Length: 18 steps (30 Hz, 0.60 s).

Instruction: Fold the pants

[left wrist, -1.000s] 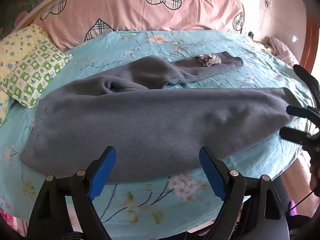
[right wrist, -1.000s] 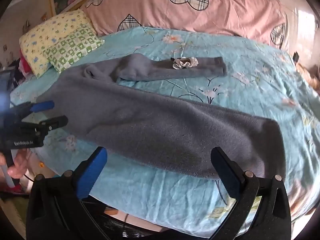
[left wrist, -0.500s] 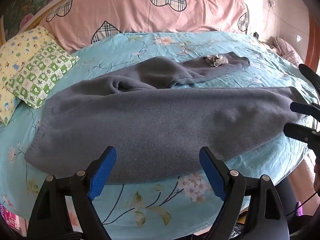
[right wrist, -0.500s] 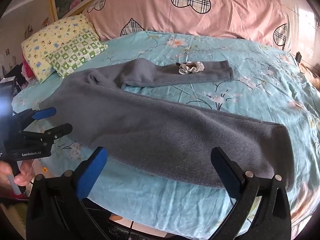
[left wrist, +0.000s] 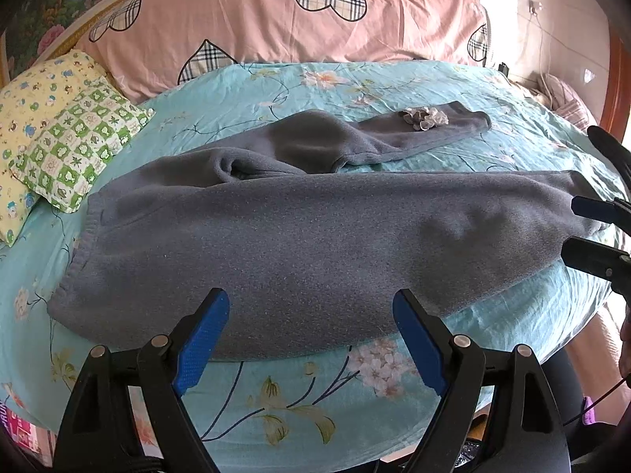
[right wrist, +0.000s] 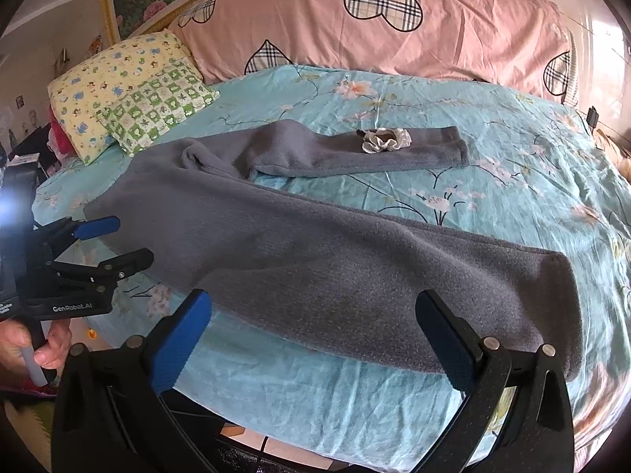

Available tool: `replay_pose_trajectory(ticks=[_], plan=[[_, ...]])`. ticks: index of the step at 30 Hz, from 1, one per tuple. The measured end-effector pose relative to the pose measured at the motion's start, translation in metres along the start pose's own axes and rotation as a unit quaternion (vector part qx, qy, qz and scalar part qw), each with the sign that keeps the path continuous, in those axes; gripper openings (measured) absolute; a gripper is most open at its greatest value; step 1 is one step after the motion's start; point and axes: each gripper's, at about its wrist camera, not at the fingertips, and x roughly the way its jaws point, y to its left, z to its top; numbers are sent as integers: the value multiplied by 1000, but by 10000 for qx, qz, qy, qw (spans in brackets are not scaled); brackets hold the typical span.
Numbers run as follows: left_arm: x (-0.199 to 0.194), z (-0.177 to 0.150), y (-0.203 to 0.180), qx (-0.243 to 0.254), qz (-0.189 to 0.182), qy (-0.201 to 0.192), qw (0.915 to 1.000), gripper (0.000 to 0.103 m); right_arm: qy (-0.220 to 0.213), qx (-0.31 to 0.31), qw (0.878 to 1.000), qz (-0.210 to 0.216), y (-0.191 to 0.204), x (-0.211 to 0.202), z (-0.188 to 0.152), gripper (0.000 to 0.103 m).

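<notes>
Grey fleece pants (left wrist: 299, 236) lie spread on the blue floral bed sheet (left wrist: 394, 86), waistband at the left, one leg near me and the other leg farther back. They also show in the right wrist view (right wrist: 335, 260). A small white crumpled thing (left wrist: 424, 116) lies on the far leg (right wrist: 384, 140). My left gripper (left wrist: 311, 331) is open and empty, just in front of the near leg's front edge. My right gripper (right wrist: 313, 335) is open and empty, by the near leg's cuff end. Each gripper shows in the other's view: the right one (left wrist: 587, 232), the left one (right wrist: 118, 240).
A long pink pillow with plaid hearts (left wrist: 276, 27) runs along the headboard. A yellow and green patterned pillow (left wrist: 59, 146) lies at the back left. The bed's front edge (right wrist: 315, 433) is just below my grippers, with floor beneath.
Both grippers have pulled back and risen a little, so the pants sit slightly lower and farther in each view. Both stayed open and the pants have not moved.
</notes>
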Motion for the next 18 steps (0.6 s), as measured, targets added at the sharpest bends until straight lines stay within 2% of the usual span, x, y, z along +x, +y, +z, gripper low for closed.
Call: replay_pose_trajectory(ticks=[18], plan=[[3,0,2,-41,-73,44,10000,86,-27,-55,10000,71,4,0,5,103]])
